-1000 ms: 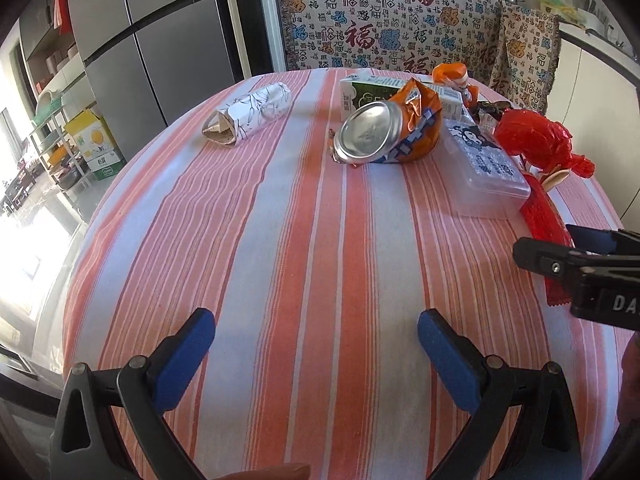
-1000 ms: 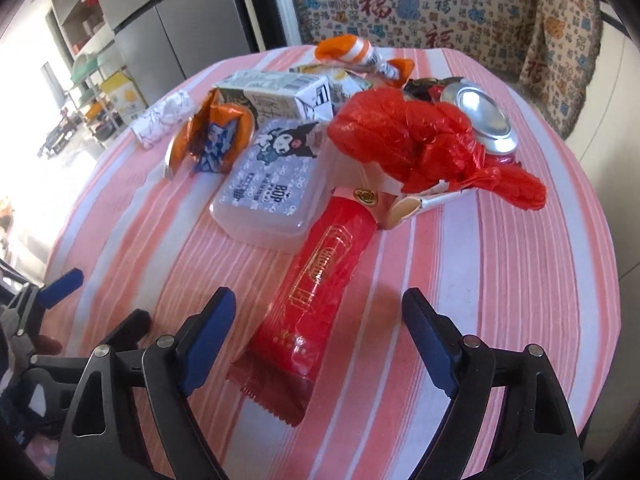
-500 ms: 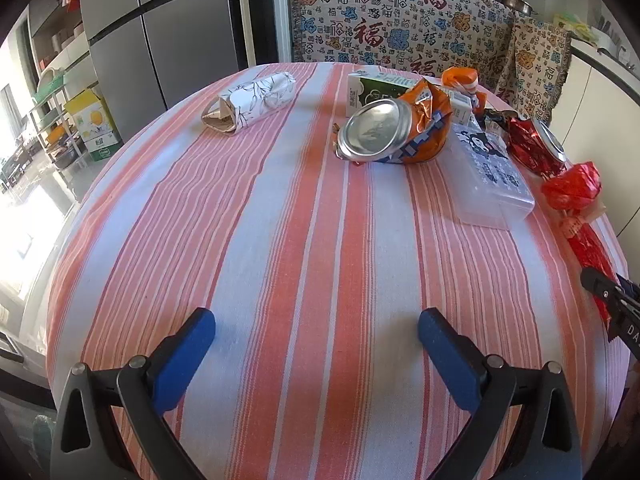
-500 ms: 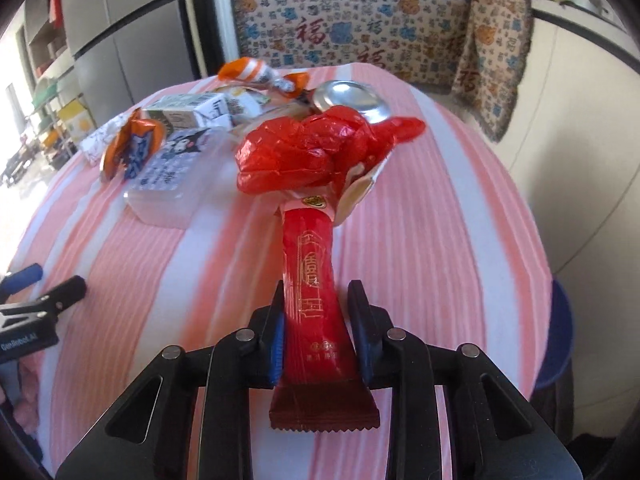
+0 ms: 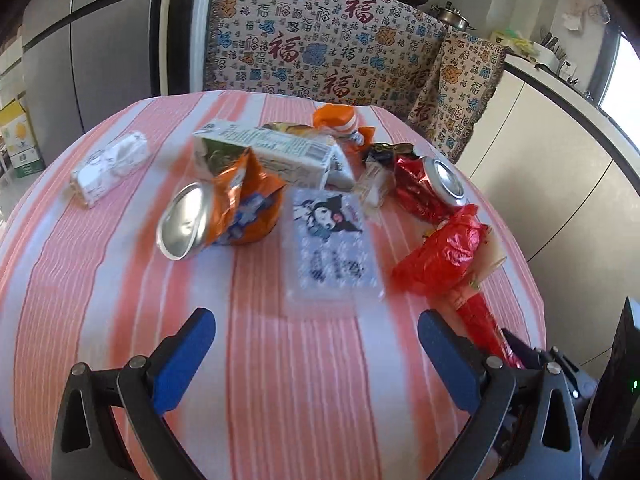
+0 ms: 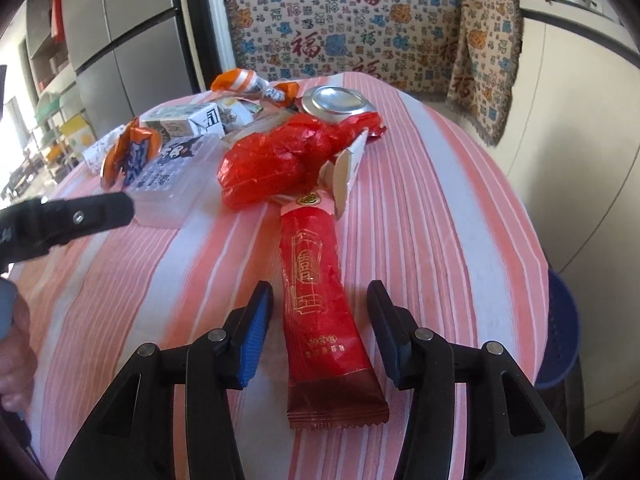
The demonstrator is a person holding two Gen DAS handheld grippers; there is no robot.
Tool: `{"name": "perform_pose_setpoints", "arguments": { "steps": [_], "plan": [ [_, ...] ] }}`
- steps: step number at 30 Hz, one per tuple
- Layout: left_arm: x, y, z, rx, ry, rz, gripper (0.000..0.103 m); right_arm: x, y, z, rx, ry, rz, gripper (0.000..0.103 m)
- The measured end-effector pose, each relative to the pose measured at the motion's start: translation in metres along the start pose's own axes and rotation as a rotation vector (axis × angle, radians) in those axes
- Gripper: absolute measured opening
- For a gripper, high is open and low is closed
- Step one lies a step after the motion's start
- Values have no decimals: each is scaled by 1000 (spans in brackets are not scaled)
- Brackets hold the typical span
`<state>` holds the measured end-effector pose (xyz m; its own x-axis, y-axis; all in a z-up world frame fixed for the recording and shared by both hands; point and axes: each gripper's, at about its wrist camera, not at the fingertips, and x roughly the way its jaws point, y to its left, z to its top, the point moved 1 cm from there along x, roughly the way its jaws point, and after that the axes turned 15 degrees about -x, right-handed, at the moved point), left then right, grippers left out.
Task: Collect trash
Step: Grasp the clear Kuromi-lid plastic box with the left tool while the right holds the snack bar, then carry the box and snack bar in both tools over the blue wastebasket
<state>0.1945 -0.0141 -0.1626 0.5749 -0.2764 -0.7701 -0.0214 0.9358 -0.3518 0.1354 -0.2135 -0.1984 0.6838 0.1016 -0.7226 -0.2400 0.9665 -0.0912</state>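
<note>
Two crushed cans (image 5: 188, 222), one milk carton (image 5: 264, 152), one red wrapper (image 6: 320, 300) between claw pads

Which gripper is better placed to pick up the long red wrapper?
Right. The right gripper already straddles the red wrapper; its jaws have just been opening and its pads stand clear of it. The left gripper is open over bare tablecloth, with the wrapper off to its side.

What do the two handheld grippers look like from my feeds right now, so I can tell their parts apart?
Both look alike. The left gripper and the right gripper each have two black plastic finger arms with round silver rivets and blue pads at the tips. In the left wrist view, a small green light glows on a black body at the right edge. No cables or sleeves show.
</note>
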Motion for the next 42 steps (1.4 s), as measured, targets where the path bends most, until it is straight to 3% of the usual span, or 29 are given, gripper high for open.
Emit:
{"name": "perform_pose_setpoints", "arguments": {
  "steps": [4, 5, 8, 24, 28, 32, 37, 42],
  "plan": [
    [26, -14, 10, 24, 35, 41, 101, 0, 3, 1, -12, 0, -21, 51],
    [27, -13, 10, 28, 34, 40, 96, 0, 2, 1, -9, 0, -20, 51],
    [31, -15, 10, 54, 46, 47, 65, 0, 2, -1, 1, -2, -19, 51],
    [-44, 16, -65, 34, -11, 40, 65, 1, 6, 0, -25, 15, -21, 56],
    [-35, 18, -60, 44, 15, 73, 76, 2, 7, 1, -34, 20, -27, 57],
    [-23, 21, -62, 69, 45, 96, 78, 2, 7, 1, -28, 18, -18, 60],
    [-21, 17, -74, 160, -19, 146, 83, 2, 5, 0, -17, 11, 8, 64],
    [-21, 20, -74, 153, -17, 139, 84, 1, -4, -2, 21, -8, 71, 69]
  ]
}}
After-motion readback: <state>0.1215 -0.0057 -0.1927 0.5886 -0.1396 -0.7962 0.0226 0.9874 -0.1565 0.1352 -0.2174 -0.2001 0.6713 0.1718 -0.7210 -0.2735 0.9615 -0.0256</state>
